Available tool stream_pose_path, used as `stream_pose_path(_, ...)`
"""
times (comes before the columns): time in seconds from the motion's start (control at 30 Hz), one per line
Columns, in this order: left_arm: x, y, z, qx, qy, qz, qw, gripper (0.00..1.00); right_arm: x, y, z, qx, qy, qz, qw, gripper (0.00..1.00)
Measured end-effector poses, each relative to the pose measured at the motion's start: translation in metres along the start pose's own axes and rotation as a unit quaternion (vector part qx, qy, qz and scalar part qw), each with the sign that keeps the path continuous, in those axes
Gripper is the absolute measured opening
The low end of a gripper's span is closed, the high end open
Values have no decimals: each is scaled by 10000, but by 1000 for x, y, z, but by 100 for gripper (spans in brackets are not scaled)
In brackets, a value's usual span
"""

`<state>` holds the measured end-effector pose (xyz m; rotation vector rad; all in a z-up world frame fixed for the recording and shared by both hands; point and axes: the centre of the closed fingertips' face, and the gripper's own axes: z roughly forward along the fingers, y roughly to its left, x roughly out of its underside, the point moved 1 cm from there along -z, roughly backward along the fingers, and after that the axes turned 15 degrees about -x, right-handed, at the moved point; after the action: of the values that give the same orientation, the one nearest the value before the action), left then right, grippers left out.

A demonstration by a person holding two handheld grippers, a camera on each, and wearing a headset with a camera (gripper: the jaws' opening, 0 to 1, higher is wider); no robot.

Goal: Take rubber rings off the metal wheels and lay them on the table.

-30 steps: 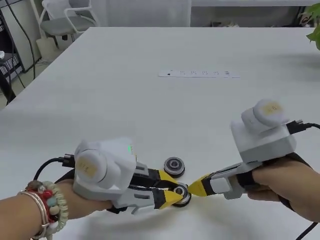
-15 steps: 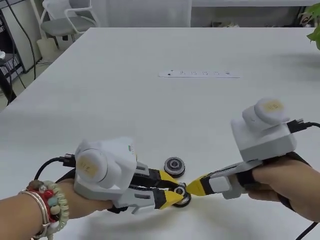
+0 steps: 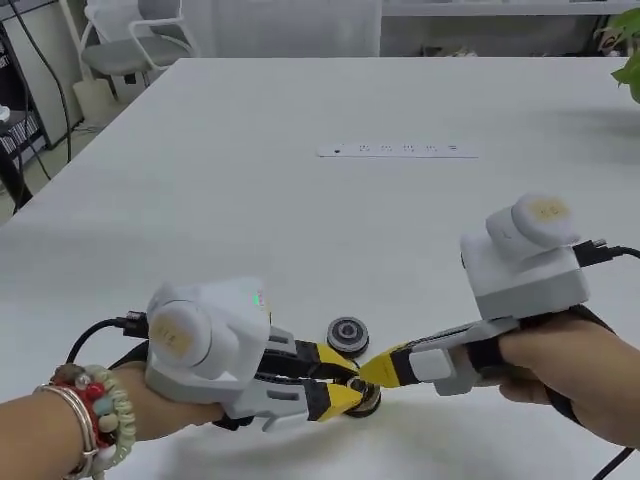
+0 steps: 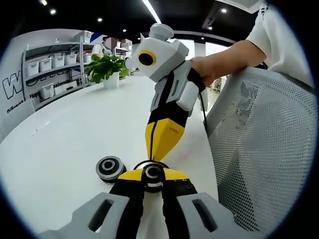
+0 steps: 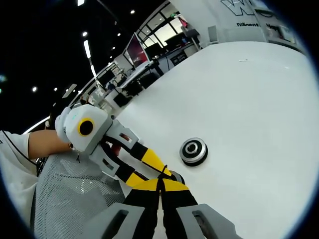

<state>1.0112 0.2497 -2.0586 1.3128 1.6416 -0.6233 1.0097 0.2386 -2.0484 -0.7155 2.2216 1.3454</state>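
Observation:
My left gripper (image 3: pixel 352 392) lies low at the near table edge, shut on a small metal wheel (image 3: pixel 366 396) that sits between its yellow tips; its own view has that wheel (image 4: pixel 153 175) dead centre. The right gripper (image 3: pixel 368 372) comes in from the right with jaws shut, its tips pressed to the wheel's top. There a thin black rubber ring (image 4: pixel 142 164) arcs up off the wheel around the right gripper's yellow tips (image 4: pixel 158 149). A second wheel (image 3: pixel 347 334) with its black ring on lies flat just behind, also seen as a wheel (image 5: pixel 193 151) on white table.
A white power strip (image 3: pixel 398 150) lies mid-table. An office chair (image 3: pixel 128 40) stands beyond the far left corner and a plant (image 3: pixel 630 50) at the far right edge. A grey mesh chair back (image 4: pixel 259 149) is close beside the left gripper.
The right gripper has slid a little to the left, closing onto the top of the wheel held by the left gripper. The left gripper and the loose wheel stay put.

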Motion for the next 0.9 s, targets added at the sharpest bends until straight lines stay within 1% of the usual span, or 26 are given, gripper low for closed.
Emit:
stream_pose_path(0.03, 0, 0, 0, -2, -3, -1, 10000, 8, 3, -3, -1, 49, 43, 66, 10000, 0)
stream_pose_path(0.1, 0, 0, 0, -12, -15, 3, 10000, 8, 6, -8, -2, 144, 80, 76, 9998, 0)
stream_pose_path(0.17, 0, 0, 0, -12, -21, 3, 10000, 8, 6, -11, -4, 206, 74, 118, 9997, 0)
stream_pose_path(0.3, 0, 0, 0, 3, 0, 22, 10000, 8, 8, -12, -5, 244, 80, 154, 9996, 0)
stream_pose_path(0.4, -1, 0, 0, 6, 63, 55, 10000, 8, 10, -13, -4, 261, 135, 132, 9995, 0)
stream_pose_path(0.47, -2, -1, 1, -3, 140, 54, 9999, 8, 10, -13, -4, 266, 140, 124, 9995, 0)
stream_pose_path(0.67, -2, -1, 1, 8, 266, 88, 9996, 9, 10, -14, -5, 291, 154, 94, 9994, 0)
stream_pose_path(0.7, -2, 0, 1, 5, 272, 60, 9996, 10, 10, -14, -5, 297, 154, 86, 9994, 0)
stream_pose_path(0.73, -2, -2, 1, 30, 280, 8, 9996, 14, 9, -14, -6, 298, 150, 82, 9994, 0)
stream_pose_path(0.8, -4, -2, 0, 38, 278, 4, 9996, 16, 9, -14, -6, 289, 132, 91, 9995, 0)
stream_pose_path(0.9, -9, -3, -3, 71, 233, 147, 9996, 18, 8, -14, -7, 302, 116, 73, 9994, 0)
